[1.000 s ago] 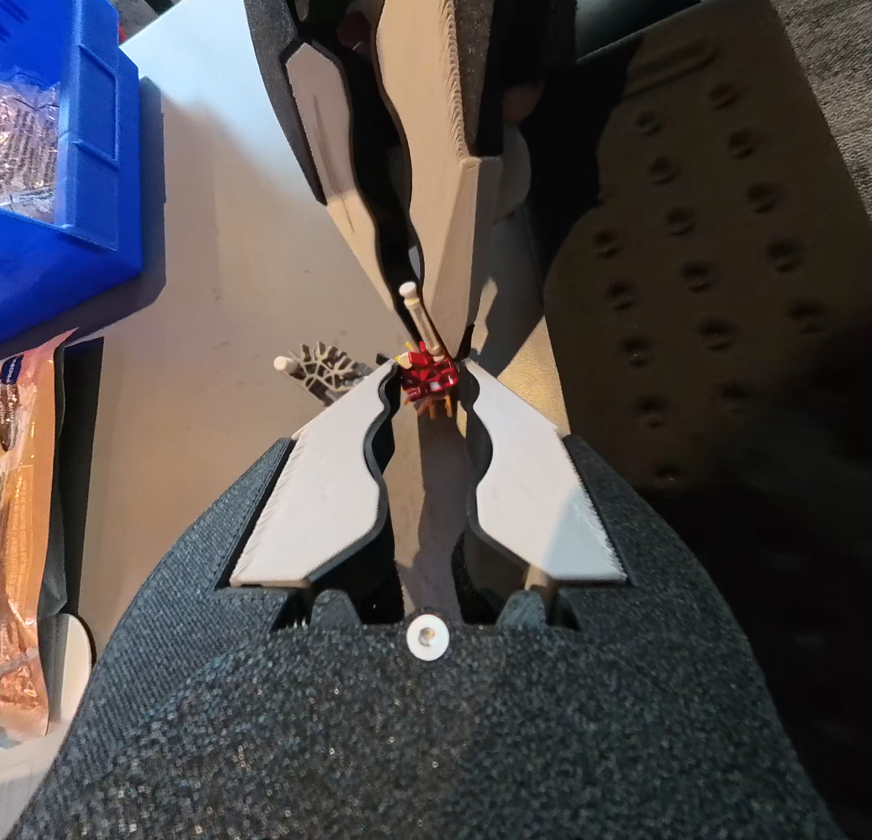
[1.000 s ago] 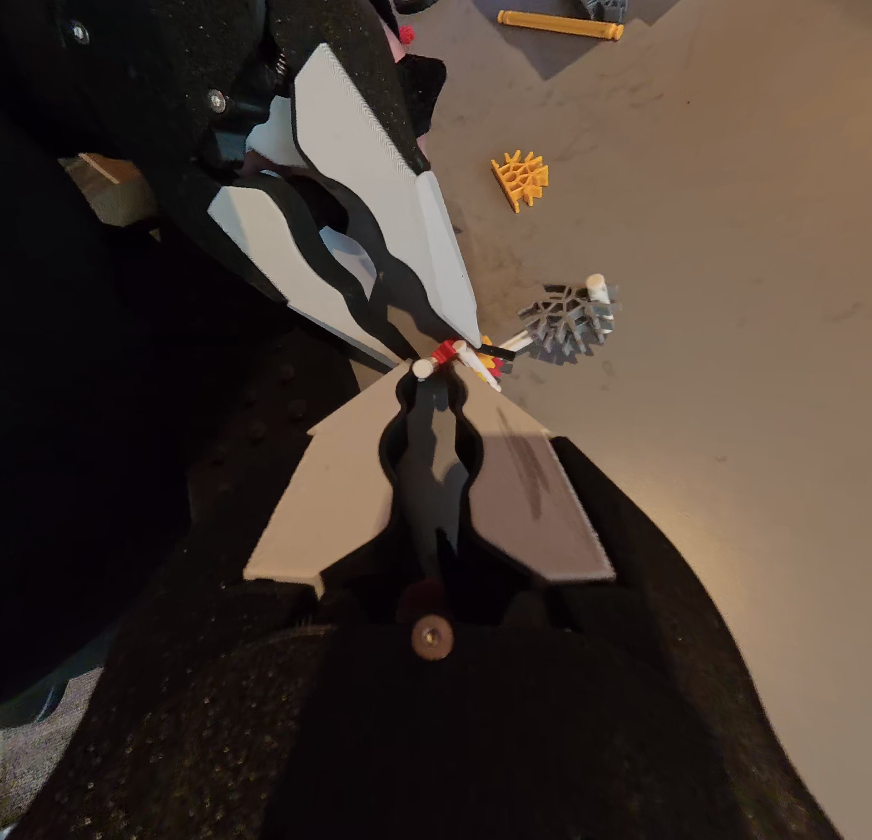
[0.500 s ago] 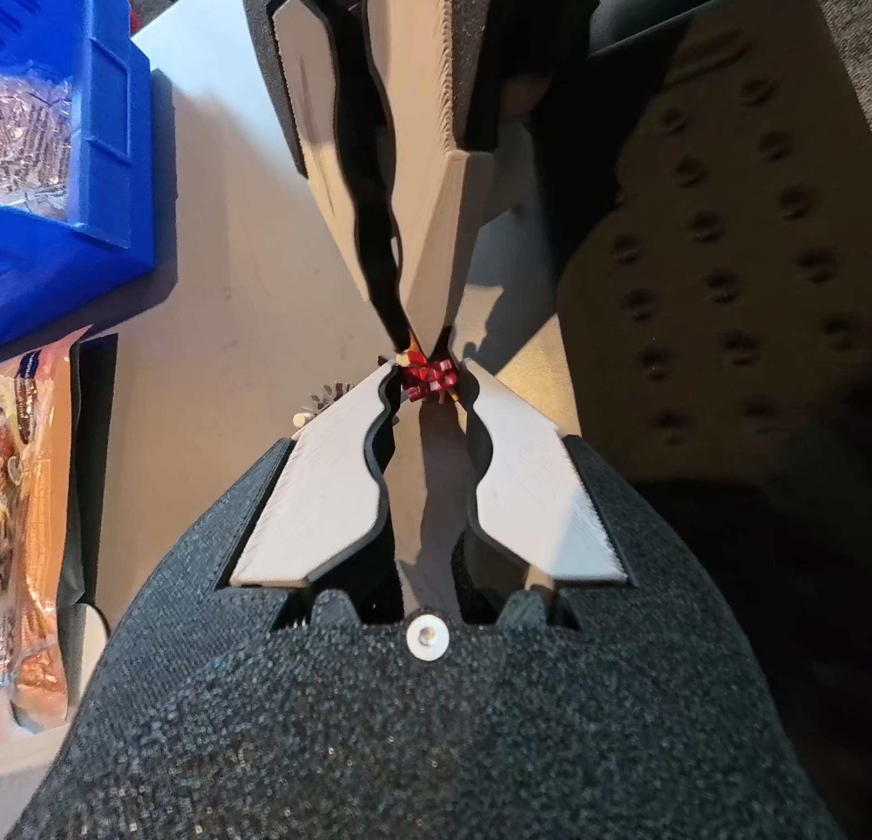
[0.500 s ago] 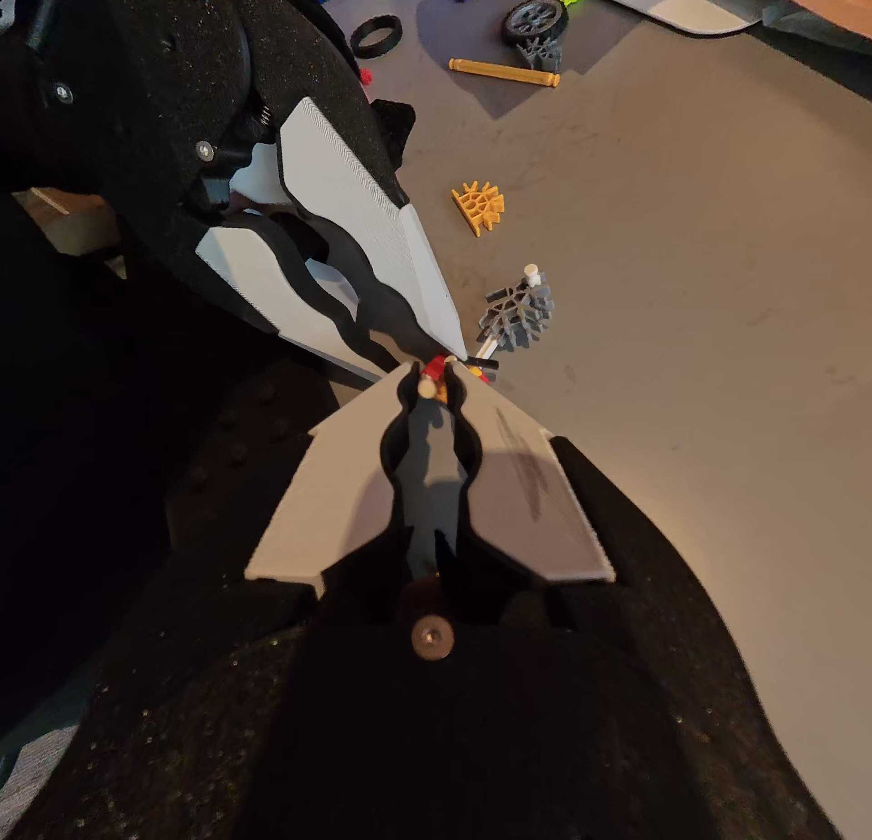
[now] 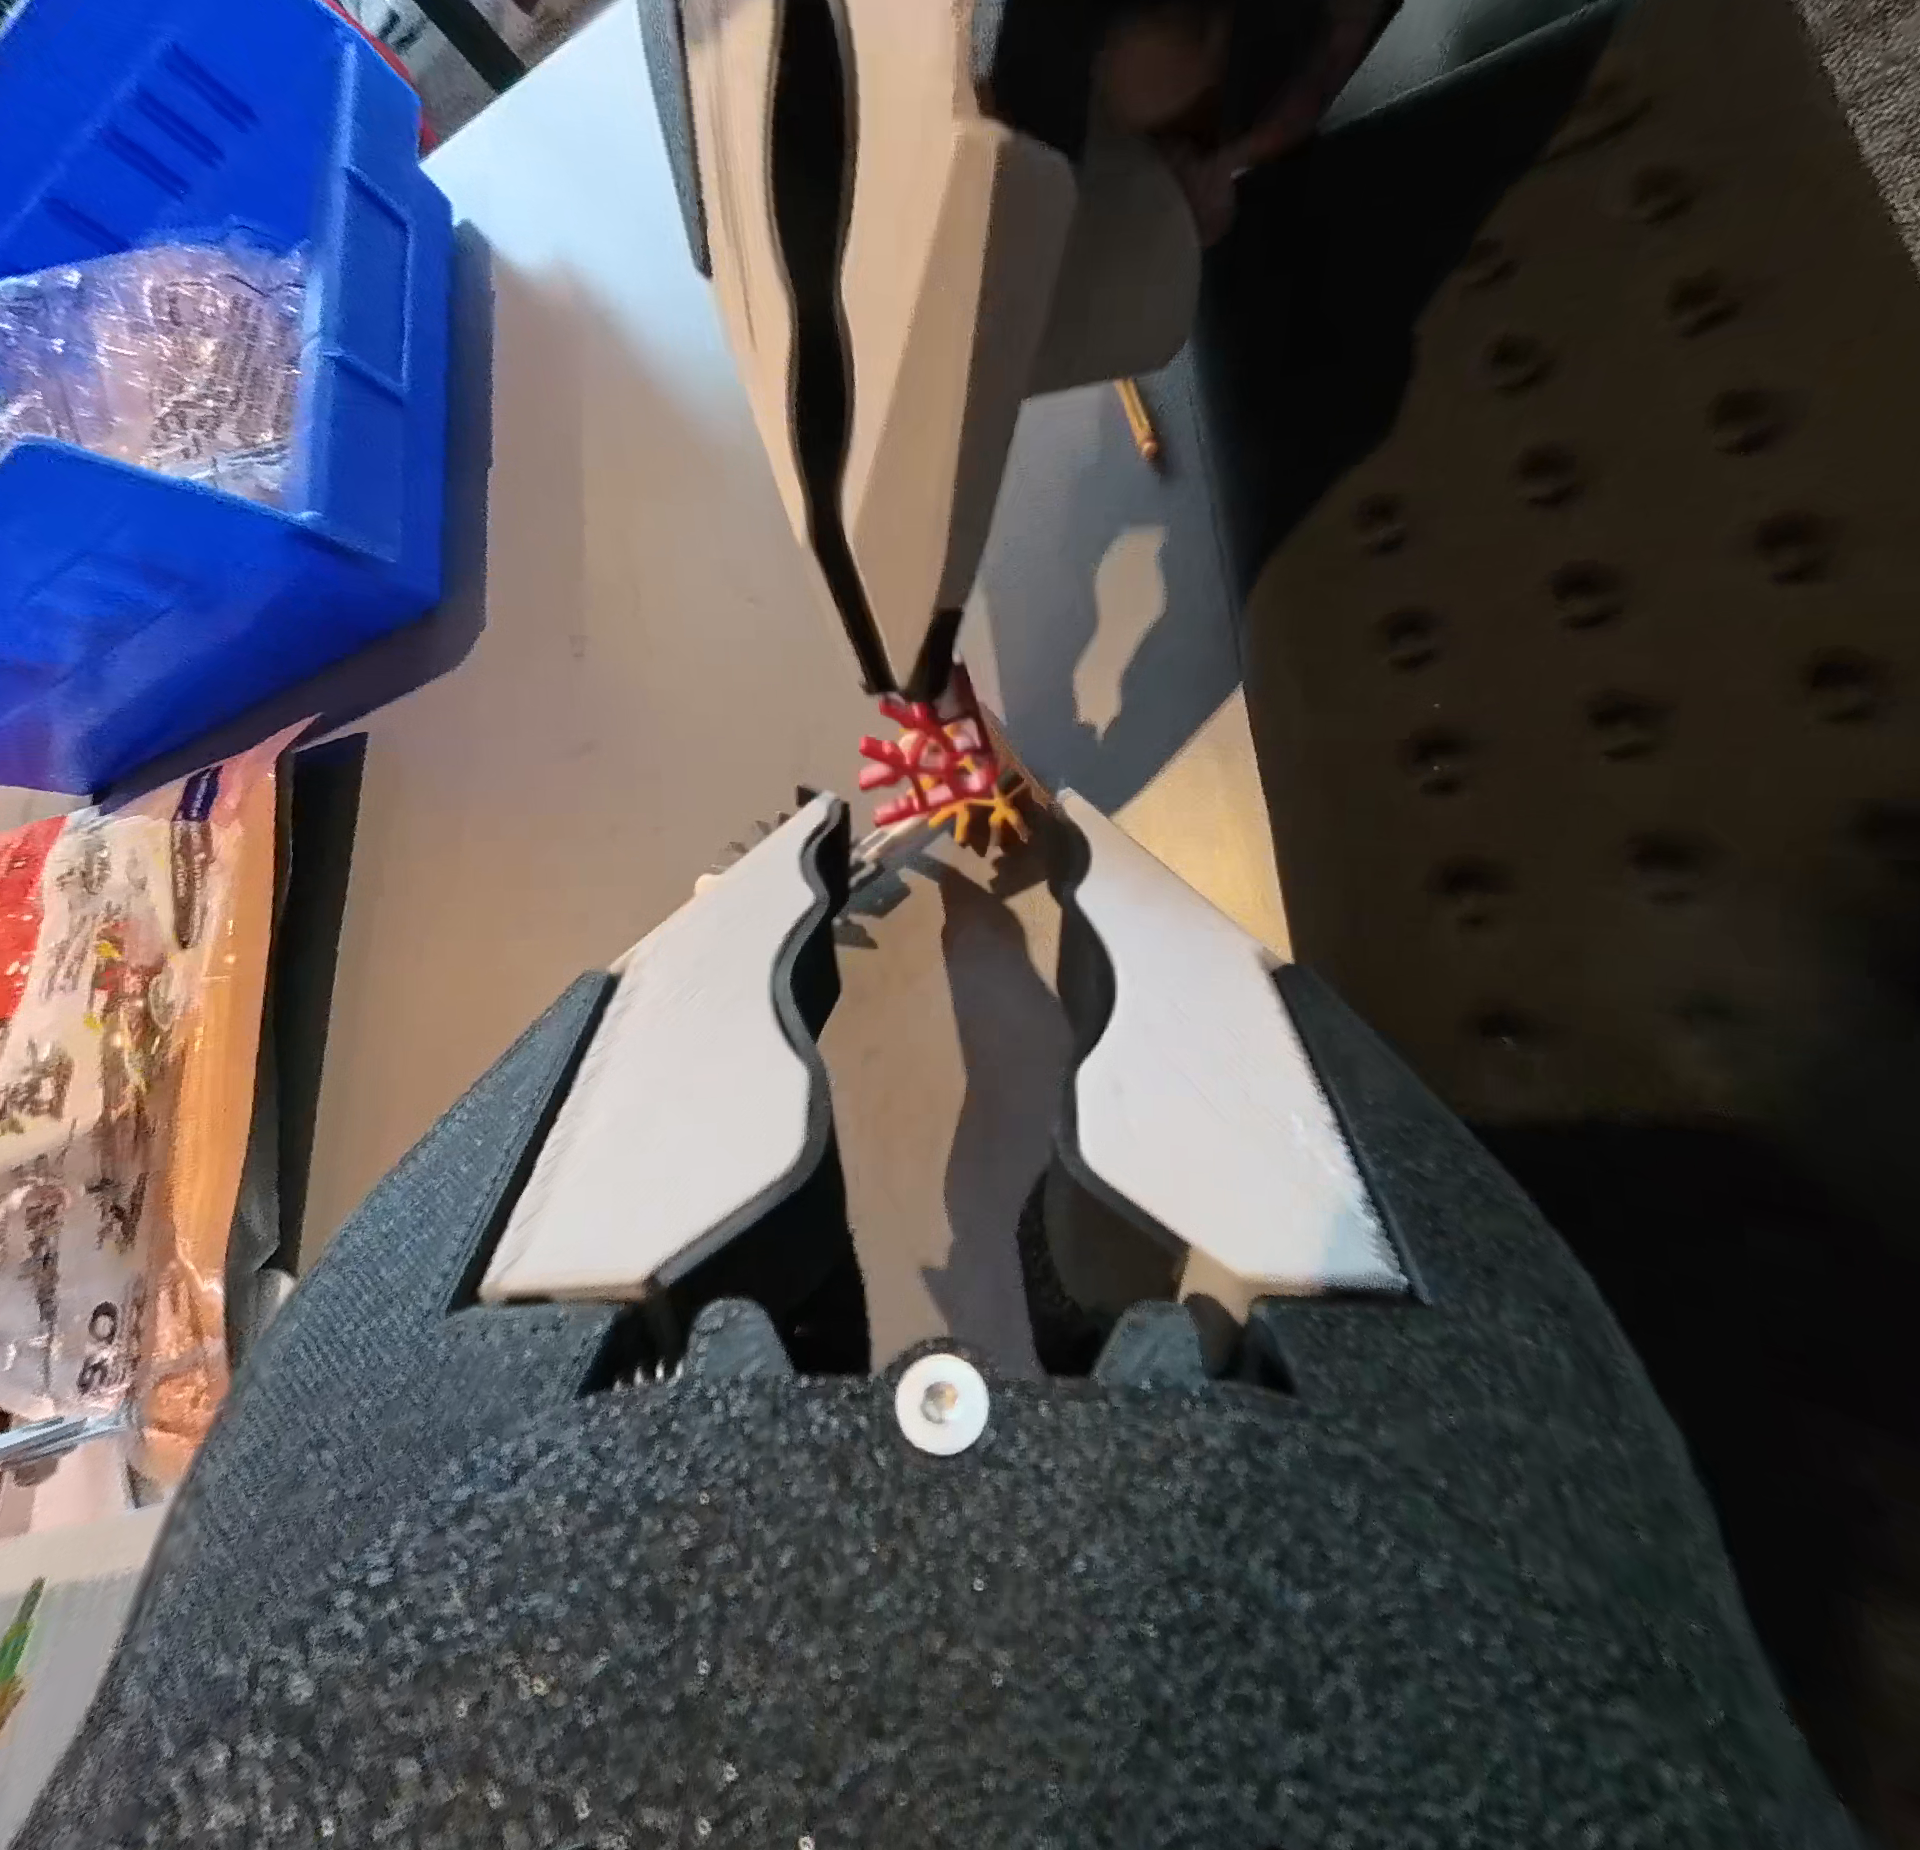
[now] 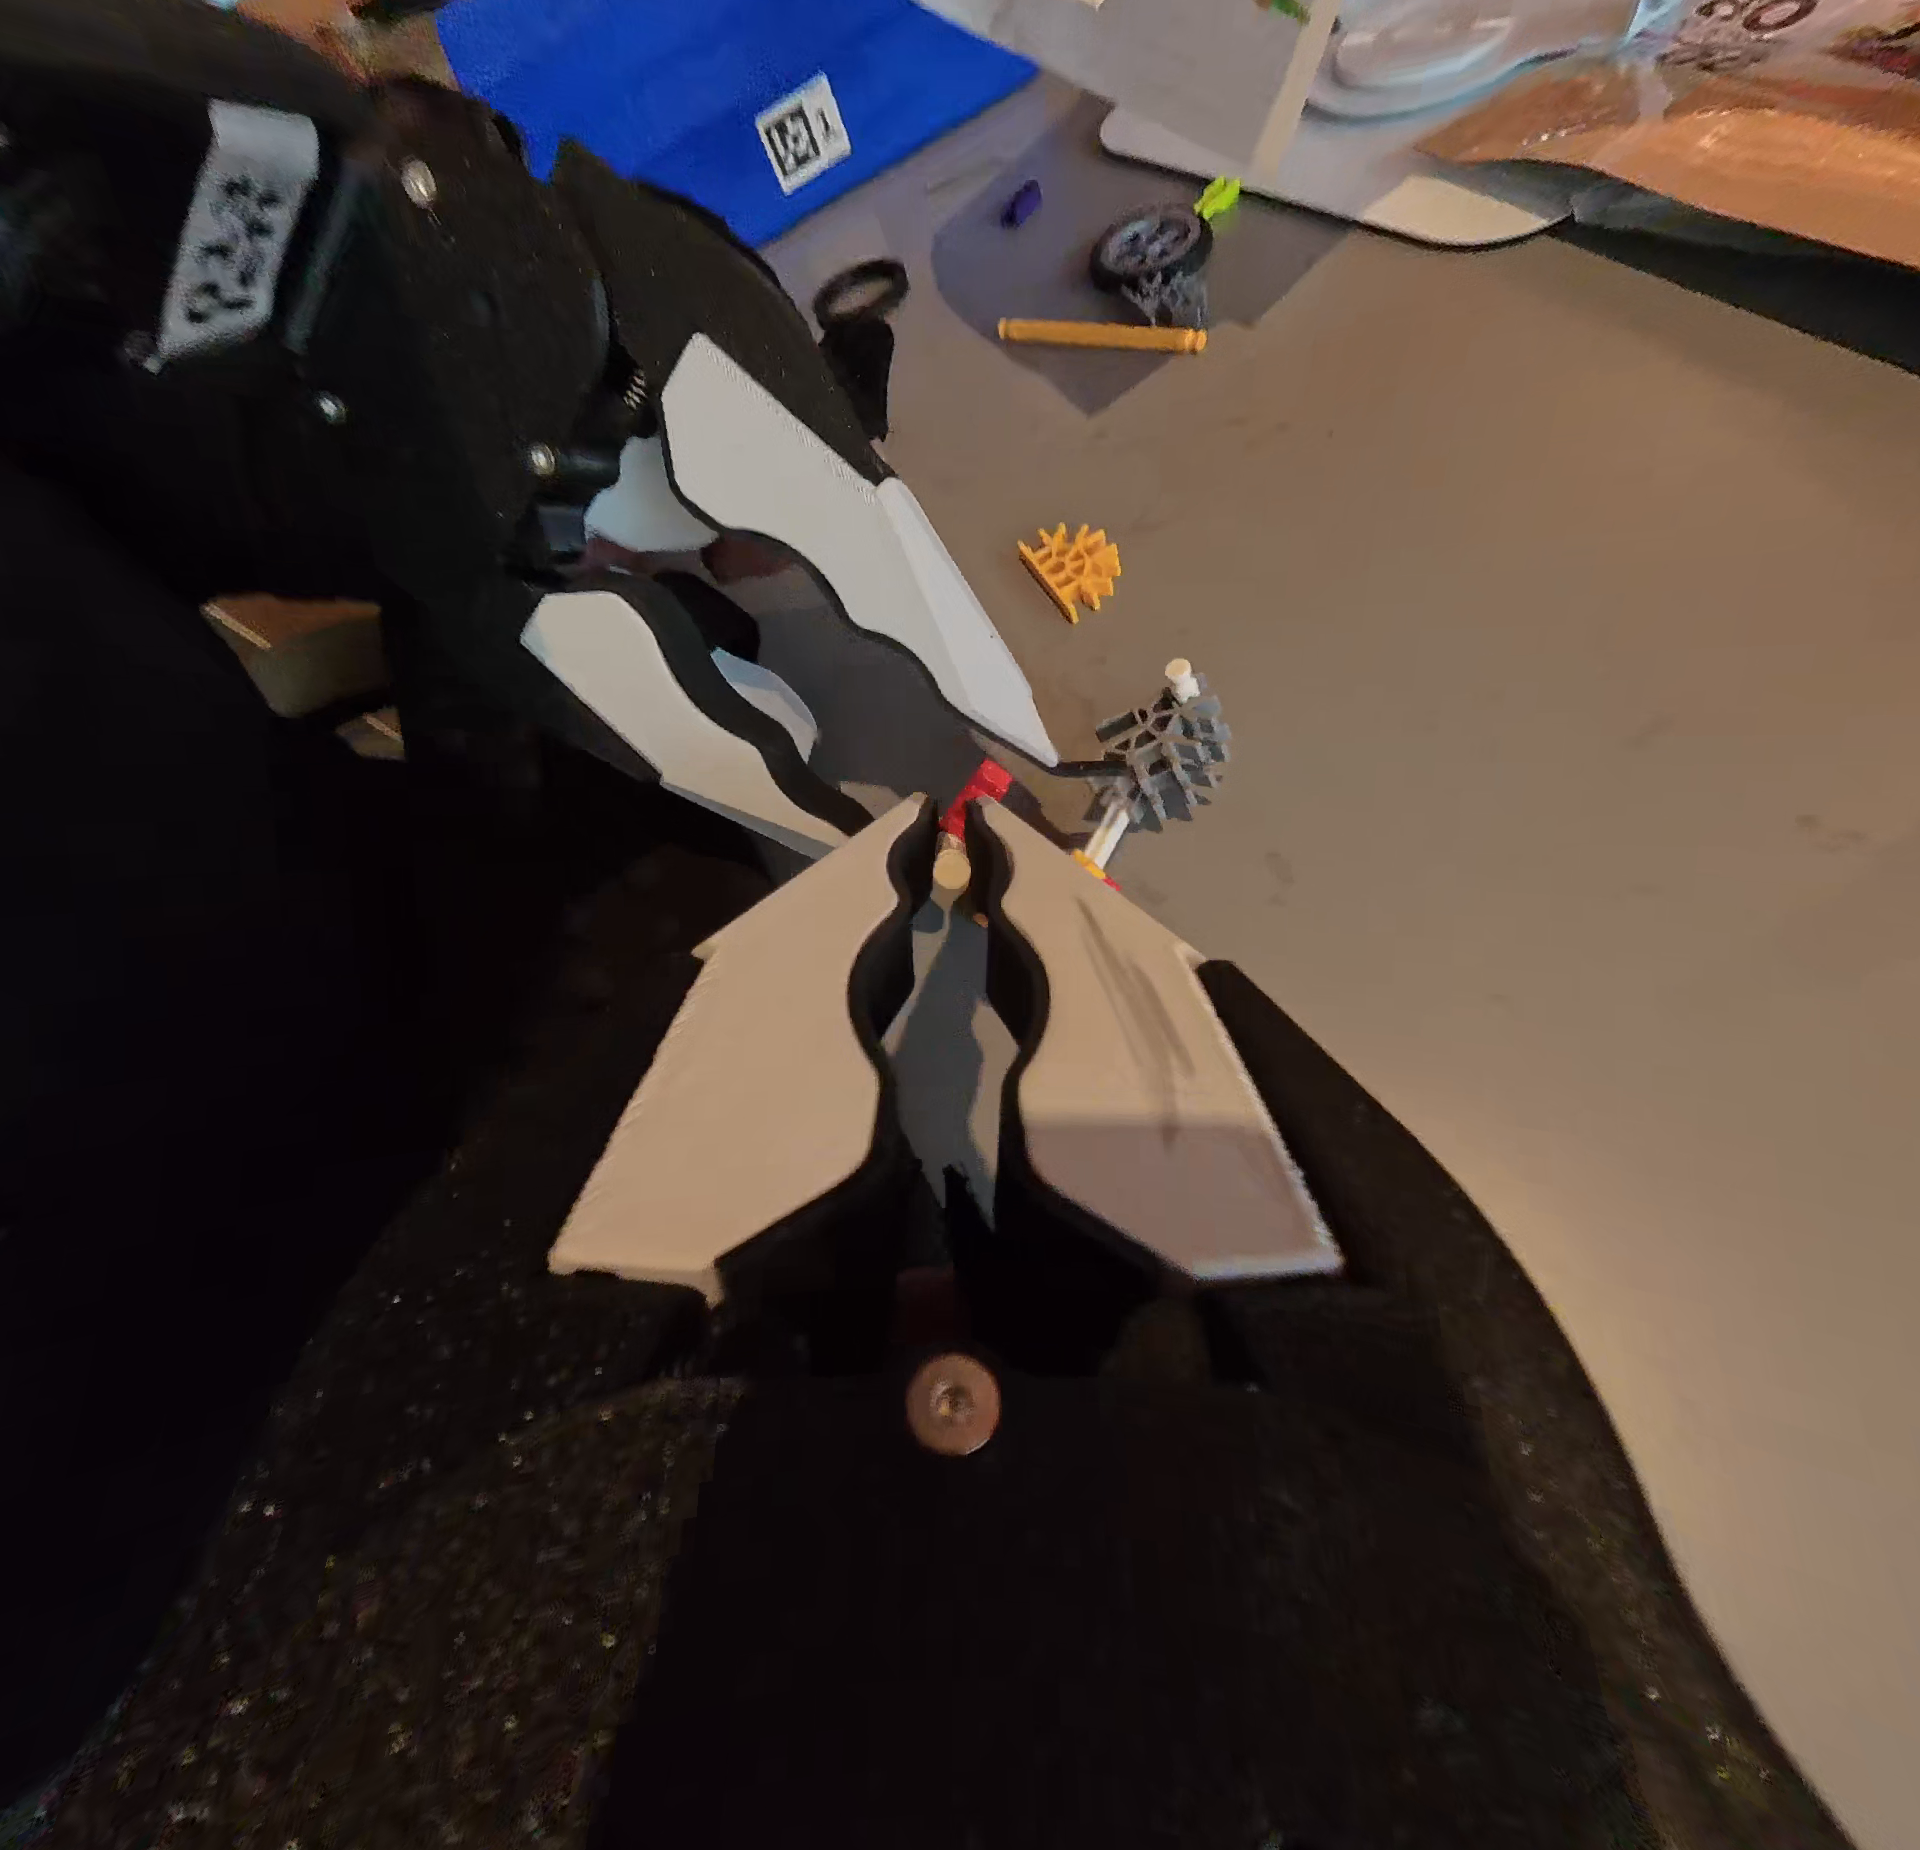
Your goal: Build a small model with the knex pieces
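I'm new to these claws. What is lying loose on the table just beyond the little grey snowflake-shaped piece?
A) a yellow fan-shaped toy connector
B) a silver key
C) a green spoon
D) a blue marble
A: in the right wrist view a yellow fan-shaped connector lies alone on the table, past the grey snowflake piece, touching nothing.
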The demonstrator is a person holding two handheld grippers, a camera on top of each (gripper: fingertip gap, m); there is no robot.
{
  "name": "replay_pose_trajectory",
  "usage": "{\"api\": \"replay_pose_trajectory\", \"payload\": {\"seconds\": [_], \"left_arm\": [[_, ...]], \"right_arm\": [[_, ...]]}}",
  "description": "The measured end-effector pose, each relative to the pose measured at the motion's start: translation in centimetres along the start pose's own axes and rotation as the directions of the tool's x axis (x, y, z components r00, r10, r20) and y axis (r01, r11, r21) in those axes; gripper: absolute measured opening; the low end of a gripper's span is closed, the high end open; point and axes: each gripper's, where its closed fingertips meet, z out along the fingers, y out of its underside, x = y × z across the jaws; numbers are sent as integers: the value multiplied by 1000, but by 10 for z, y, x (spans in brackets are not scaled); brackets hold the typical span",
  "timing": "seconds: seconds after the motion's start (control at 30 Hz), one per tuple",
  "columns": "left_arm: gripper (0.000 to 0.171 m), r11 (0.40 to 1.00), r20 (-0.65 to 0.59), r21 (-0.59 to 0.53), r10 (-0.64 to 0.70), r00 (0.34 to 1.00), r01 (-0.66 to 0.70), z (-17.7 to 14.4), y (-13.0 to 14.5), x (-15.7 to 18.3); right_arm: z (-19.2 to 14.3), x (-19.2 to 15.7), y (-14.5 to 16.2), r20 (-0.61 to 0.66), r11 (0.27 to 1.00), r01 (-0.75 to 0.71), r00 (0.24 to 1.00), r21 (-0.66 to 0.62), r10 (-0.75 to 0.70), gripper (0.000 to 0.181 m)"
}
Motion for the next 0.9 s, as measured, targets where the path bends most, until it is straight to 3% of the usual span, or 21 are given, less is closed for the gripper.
{"api": "replay_pose_trajectory", "payload": {"seconds": [0.17, 0.3, 0.37, 0.5, 0.57, 0.73, 0.9], "left_arm": [[40, 998, 79, 44, 32, 996, -36, -14, 0, -10], [46, 994, 66, 83, 63, 996, -68, -14, -7, -12], [51, 992, 20, 89, 85, 996, -87, -8, -10, -8], [34, 994, -80, 72, 89, 993, -83, 3, -6, -5], [34, 995, -172, 93, 53, 984, -37, 6, -8, 2], [39, 998, -244, 54, 42, 969, -30, 19, -1, 5], [26, 999, -328, 48, 11, 945, 5, 23, 2, 10]], "right_arm": [[-6, -3, -8, 23, 997, -50, 999, 56, 49, 4], [-6, -2, -6, 81, 993, -109, 991, 45, 105, 3], [-4, -1, -4, 118, 991, -129, 985, 25, 125, 4], [-2, 2, 0, 180, 986, -164, 970, -24, 166, 4], [0, 6, 3, 192, 983, -175, 965, -50, 181, 3], [5, 14, 13, 203, 972, -208, 953, -107, 227, 4], [3, 16, 11, 233, 970, -222, 942, -101, 240, 3]]}}
